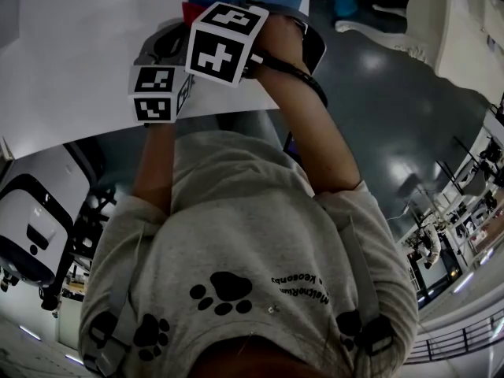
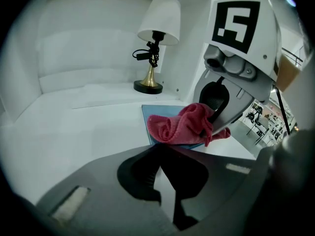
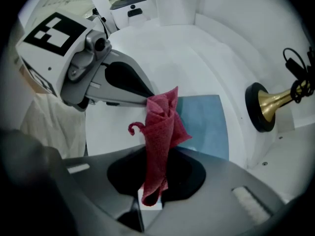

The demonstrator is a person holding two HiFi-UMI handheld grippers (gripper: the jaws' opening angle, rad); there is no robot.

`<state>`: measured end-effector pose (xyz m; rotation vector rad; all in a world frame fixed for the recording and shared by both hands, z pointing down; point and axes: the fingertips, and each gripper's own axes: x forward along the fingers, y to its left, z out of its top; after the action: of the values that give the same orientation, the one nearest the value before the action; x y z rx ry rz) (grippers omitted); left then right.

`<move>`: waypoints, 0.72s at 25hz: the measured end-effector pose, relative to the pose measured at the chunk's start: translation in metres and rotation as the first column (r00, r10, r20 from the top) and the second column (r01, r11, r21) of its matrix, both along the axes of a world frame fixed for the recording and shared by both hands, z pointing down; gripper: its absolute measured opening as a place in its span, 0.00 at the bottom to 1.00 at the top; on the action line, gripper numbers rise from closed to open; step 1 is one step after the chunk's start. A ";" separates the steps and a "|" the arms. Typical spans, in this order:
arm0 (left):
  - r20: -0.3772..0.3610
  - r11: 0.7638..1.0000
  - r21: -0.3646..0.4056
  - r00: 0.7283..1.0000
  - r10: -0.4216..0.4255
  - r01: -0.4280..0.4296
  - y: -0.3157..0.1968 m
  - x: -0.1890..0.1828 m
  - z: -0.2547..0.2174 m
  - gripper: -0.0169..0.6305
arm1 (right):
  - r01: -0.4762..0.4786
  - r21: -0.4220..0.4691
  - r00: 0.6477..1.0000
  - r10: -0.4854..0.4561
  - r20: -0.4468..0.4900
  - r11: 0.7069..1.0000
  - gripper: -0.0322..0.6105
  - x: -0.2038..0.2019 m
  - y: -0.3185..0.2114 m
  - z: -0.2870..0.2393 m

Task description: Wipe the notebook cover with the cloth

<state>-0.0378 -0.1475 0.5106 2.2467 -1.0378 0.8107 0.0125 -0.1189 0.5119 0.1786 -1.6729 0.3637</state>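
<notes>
Cloth (image 3: 160, 132), clamped at its lower end in my right gripper (image 3: 147, 203), hangs over the near edge of the flat blue notebook (image 3: 206, 127), with my left gripper (image 2: 165, 191) closed, empty, alongside that edge.

The cloth (image 3: 160, 132) is showing a rough, nubbly terry weave. The notebook cover (image 3: 204, 127) is looking smooth and matt. At three o'clock in the right gripper view, the lamp base (image 3: 275, 107) is gleaming like polished brass. The right gripper (image 3: 150, 195) is showing matt grey plastic.
</notes>
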 end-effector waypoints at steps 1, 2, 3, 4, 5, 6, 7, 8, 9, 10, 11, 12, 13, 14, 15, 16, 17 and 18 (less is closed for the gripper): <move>-0.001 1.000 0.000 1.000 0.000 0.000 0.000 0.000 0.000 0.02 | -0.009 -0.006 1.000 0.009 -0.004 1.000 0.14 0.006 0.002 0.000; -0.001 1.000 0.001 1.000 0.000 0.000 0.000 0.000 0.000 0.02 | -0.019 -0.011 1.000 0.019 -0.007 1.000 0.14 0.013 0.003 0.000; 0.000 1.000 0.002 1.000 0.001 -0.001 0.000 0.000 0.000 0.02 | -0.030 -0.015 1.000 0.030 -0.010 0.999 0.14 0.019 0.005 0.000; 0.001 1.000 0.002 1.000 0.002 -0.002 0.000 0.000 0.000 0.02 | -0.042 -0.019 0.999 0.042 -0.011 0.999 0.14 0.026 0.007 0.001; 0.002 1.000 0.002 1.000 0.003 -0.003 0.000 0.000 0.001 0.03 | -0.055 -0.023 0.998 0.055 -0.014 0.998 0.14 0.033 0.009 0.001; 0.004 1.000 0.002 1.000 0.003 -0.003 0.000 0.000 0.001 0.02 | -0.068 -0.026 0.998 0.068 -0.018 0.997 0.14 0.040 0.011 0.001; 0.005 1.000 0.003 1.000 0.004 -0.004 0.000 0.000 0.002 0.02 | -0.081 -0.029 0.997 0.080 -0.023 0.996 0.14 0.046 0.012 0.002; 0.007 1.000 0.004 1.000 0.004 -0.004 -0.001 0.000 0.002 0.02 | -0.092 -0.032 0.995 0.091 -0.028 0.995 0.14 0.053 0.014 0.002; 0.007 1.000 0.006 1.000 0.004 -0.004 -0.001 0.000 0.001 0.02 | -0.103 -0.033 0.994 0.102 -0.034 0.994 0.14 0.058 0.015 0.001; 0.007 1.000 0.008 1.000 0.005 -0.005 -0.001 -0.001 0.001 0.02 | -0.112 -0.035 0.993 0.111 -0.039 0.993 0.14 0.063 0.017 0.001; 0.006 1.000 0.009 1.000 0.005 -0.005 -0.001 -0.001 0.000 0.02 | -0.121 -0.036 0.992 0.119 -0.044 0.992 0.14 0.068 0.018 0.000; 0.006 1.000 0.010 1.000 0.006 -0.006 -0.001 -0.002 -0.001 0.02 | -0.129 -0.037 0.991 0.127 -0.049 0.991 0.14 0.073 0.020 -0.001; 0.007 1.000 0.010 1.000 0.006 -0.007 0.000 -0.002 -0.001 0.02 | -0.138 -0.038 0.989 0.136 -0.053 0.990 0.14 0.078 0.022 -0.001; 0.008 1.000 0.011 1.000 0.007 -0.007 0.000 -0.003 -0.001 0.02 | -0.146 -0.037 0.988 0.144 -0.058 0.989 0.14 0.083 0.024 -0.001; 0.009 1.000 0.011 1.000 0.007 -0.007 0.000 -0.003 -0.001 0.02 | -0.154 -0.035 0.986 0.152 -0.063 0.987 0.14 0.088 0.025 -0.001; 0.010 1.000 0.012 1.000 0.008 -0.008 0.000 -0.002 0.000 0.02 | -0.162 -0.033 0.985 0.159 -0.066 0.986 0.14 0.094 0.027 0.000; 0.010 1.000 0.012 1.000 0.008 -0.008 0.000 -0.001 0.000 0.02 | -0.170 -0.030 0.983 0.168 -0.069 0.985 0.14 0.099 0.028 0.000; 0.011 1.000 0.012 1.000 0.010 -0.010 0.000 0.001 0.001 0.02 | -0.180 -0.028 0.982 0.177 -0.072 0.983 0.14 0.105 0.028 0.000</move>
<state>-0.0367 -0.1479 0.5113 2.2618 -1.0403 0.8240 0.1179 -0.0904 0.5122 0.3139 -1.5853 0.5150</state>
